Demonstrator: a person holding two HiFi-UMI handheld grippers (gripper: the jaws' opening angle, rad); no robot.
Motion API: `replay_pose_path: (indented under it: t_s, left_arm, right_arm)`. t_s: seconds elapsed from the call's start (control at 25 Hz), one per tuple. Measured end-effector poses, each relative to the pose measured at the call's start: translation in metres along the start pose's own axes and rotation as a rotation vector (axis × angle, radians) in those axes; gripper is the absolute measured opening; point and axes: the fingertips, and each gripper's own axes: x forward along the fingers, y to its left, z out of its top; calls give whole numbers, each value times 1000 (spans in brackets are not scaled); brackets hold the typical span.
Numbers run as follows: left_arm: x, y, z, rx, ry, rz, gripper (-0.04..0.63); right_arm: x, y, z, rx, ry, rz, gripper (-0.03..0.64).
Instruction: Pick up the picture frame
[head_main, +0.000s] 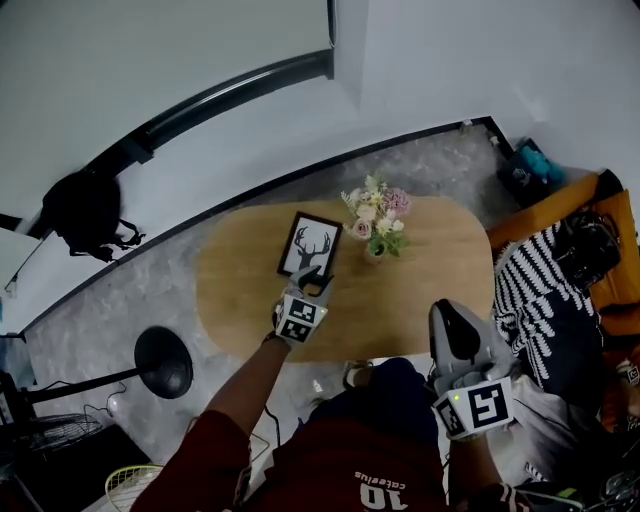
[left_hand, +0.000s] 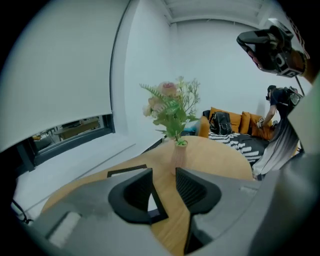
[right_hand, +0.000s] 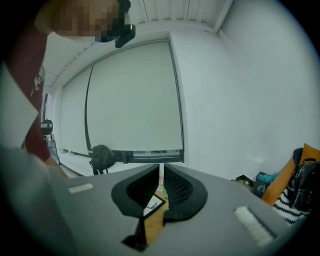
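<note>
A grey floor (head_main: 120, 320) fills the head view, and on it stands an oval wooden table (head_main: 440, 260). A person in a dark red shirt (head_main: 330, 470) stands at the table's near edge, holding both grippers.

The frame (head_main: 309, 245) lies flat on the table, left of the middle and close to the far edge; it holds a black deer drawing on white. Just to its right, toward the middle of the far edge, is a vase (head_main: 375, 250) of pale flowers, apart from the frame.

The left gripper (head_main: 322, 281) reaches over the table to the frame's near edge. In its own view, its jaws stand apart with a modest gap, and the frame's near corner (left_hand: 152, 205) shows low between them. I cannot tell whether either jaw touches it.

The right gripper (head_main: 447, 312) hangs at the table's near edge, right of the person's lap. Its jaws sit almost together, leaving a thin slit with nothing gripped.
</note>
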Motion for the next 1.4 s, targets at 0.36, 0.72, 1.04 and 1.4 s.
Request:
replay_pose_path:
  t_s: [0.36, 0.72, 1.04, 1.4]
  left_arm:
    - [65, 8, -76, -31, 155, -12, 164]
    - [92, 8, -111, -46, 270, 7, 164]
    - [94, 9, -115, -54, 302, 45, 122]
    - [80, 17, -112, -149, 302, 45, 69]
  right_arm:
    - [8, -9, -46, 31, 36, -14, 18]
    - [15, -20, -70, 64, 57, -17, 18]
    - [11, -23, -75, 95, 62, -29, 17]
    - [3, -13, -73, 116, 75, -32, 17]
